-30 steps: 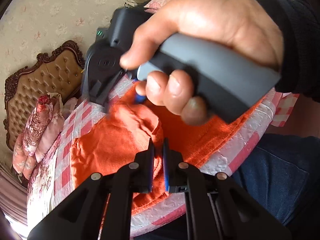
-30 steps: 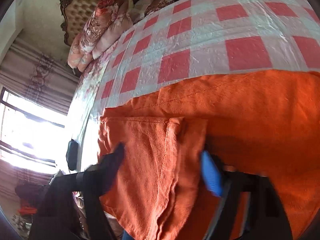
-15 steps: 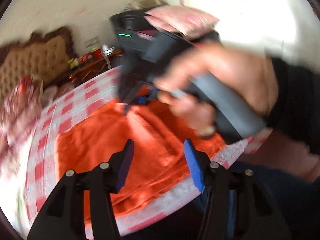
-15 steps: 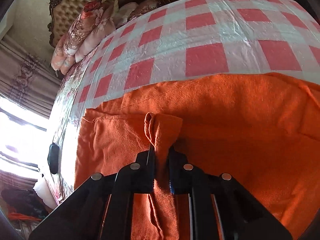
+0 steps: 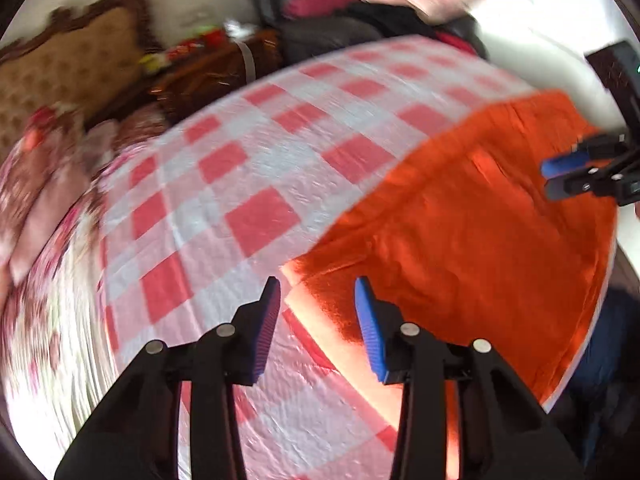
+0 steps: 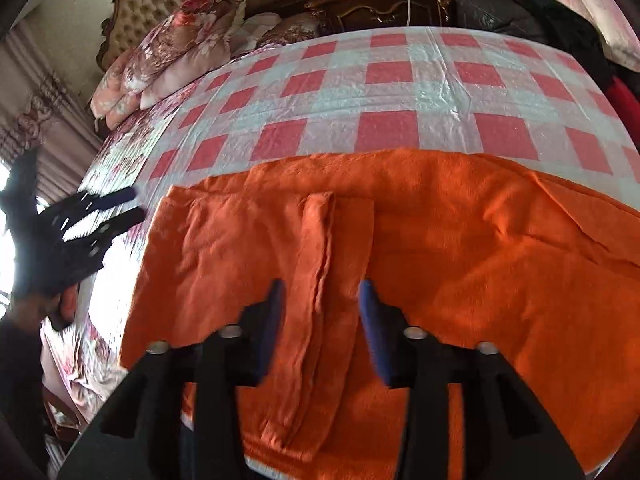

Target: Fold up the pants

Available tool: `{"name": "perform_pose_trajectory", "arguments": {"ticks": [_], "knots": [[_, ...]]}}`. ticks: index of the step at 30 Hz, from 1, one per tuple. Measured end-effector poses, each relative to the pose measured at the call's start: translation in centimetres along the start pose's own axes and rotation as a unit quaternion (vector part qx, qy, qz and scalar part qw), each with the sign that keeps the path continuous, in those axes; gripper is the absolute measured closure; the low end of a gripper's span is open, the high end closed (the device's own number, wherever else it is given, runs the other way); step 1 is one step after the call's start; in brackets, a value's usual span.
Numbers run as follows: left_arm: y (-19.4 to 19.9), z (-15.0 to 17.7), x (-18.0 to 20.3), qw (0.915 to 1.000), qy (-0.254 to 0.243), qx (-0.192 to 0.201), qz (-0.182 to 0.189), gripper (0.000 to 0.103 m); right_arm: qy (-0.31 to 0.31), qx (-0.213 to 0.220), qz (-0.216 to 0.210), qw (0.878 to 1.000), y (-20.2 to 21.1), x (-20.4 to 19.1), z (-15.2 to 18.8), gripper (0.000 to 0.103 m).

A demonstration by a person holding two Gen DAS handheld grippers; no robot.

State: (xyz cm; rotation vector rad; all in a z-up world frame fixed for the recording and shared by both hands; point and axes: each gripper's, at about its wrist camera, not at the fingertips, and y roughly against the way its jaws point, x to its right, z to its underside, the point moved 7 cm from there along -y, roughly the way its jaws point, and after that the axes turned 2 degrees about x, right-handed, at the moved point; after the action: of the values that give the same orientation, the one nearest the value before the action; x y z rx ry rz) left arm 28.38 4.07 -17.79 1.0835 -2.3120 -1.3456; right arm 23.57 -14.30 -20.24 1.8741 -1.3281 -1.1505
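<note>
Left wrist view: motion blur smears the tufted tan headboard, the floral pillows and the clutter on the dark wooden nightstand; individual items there cannot be identified. The right gripper is cut off by the frame's right edge. Right wrist view: the orange fleece pants run past the lower edge, their near hem hidden behind black gripper arms.

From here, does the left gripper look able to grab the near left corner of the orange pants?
Probably yes. The left gripper is open, and the corner of the orange pants lies flat on the checked bedspread just ahead of its fingers, with nothing between them.
</note>
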Motion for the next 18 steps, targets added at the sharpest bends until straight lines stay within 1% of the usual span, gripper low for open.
{"name": "perform_pose_trajectory", "arguments": {"ticks": [1,3,4,5,6,7,8,9,10,11,12,14,16,18], "knots": [[-0.5,-0.1,0.1,0.9997,-0.02,-0.011,0.006,0.064,0.008,-0.006,-0.005,1.0,0.1,-0.5,0.6,0.047],[-1.8,-0.3,0.1,0.9977,-0.054,-0.036,0.02,0.064,0.014,-0.012,0.002,1.0,0.2,-0.7,1.4,0.042],[-2.3,-0.3,0.1,0.9967,-0.061,-0.045,0.029,0.064,0.013,-0.016,0.006,1.0,0.1,-0.5,1.8,0.042],[-3.0,-0.4,-0.1,0.9953,-0.067,-0.057,0.04,0.069,0.012,-0.021,0.007,1.0,0.0,-0.3,2.1,0.042],[-3.8,-0.4,0.0,0.9933,-0.07,-0.073,0.056,0.076,0.009,-0.027,0.011,1.0,-0.3,0.1,2.5,0.042],[-4.5,-0.1,0.1,0.9907,-0.078,-0.09,0.065,0.088,0.004,-0.033,0.018,0.999,-0.5,0.5,2.8,0.042],[-5.0,0.2,0.2,0.9875,-0.089,-0.109,0.07,0.093,-0.002,-0.039,0.024,0.999,-0.7,1.0,3.2,0.042],[-5.0,0.1,0.3,0.9862,-0.091,-0.115,0.077,0.095,-0.01,-0.045,0.025,0.999,-0.9,1.6,3.6,0.042],[-4.8,-0.1,0.3,0.9849,-0.088,-0.12,0.087,0.096,-0.01,-0.04,0.021,0.999,-0.6,1.7,3.8,0.041],[-4.5,-0.4,0.3,0.9845,-0.094,-0.12,0.087,0.096,-0.004,-0.042,0.022,0.999,-0.5,1.7,4.0,0.04],[-4.1,-0.7,0.2,0.9847,-0.102,-0.115,0.081,0.096,0.001,-0.044,0.024,0.999,-0.5,1.7,4.1,0.04],[-3.4,-1.3,-0.1,0.9863,-0.102,-0.104,0.077,0.096,0.017,-0.047,0.028,0.998,-0.5,1.4,4.4,0.037],[-3.3,-1.5,-0.2,0.9867,-0.107,-0.103,0.066,0.096,0.031,-0.049,0.034,0.998,-0.7,1.0,4.7,0.032],[-3.5,-1.2,0.1,0.9863,-0.116,-0.105,0.052,0.095,0.044,-0.052,0.046,0.997,-0.8,0.7,4.9,0.03]]}}
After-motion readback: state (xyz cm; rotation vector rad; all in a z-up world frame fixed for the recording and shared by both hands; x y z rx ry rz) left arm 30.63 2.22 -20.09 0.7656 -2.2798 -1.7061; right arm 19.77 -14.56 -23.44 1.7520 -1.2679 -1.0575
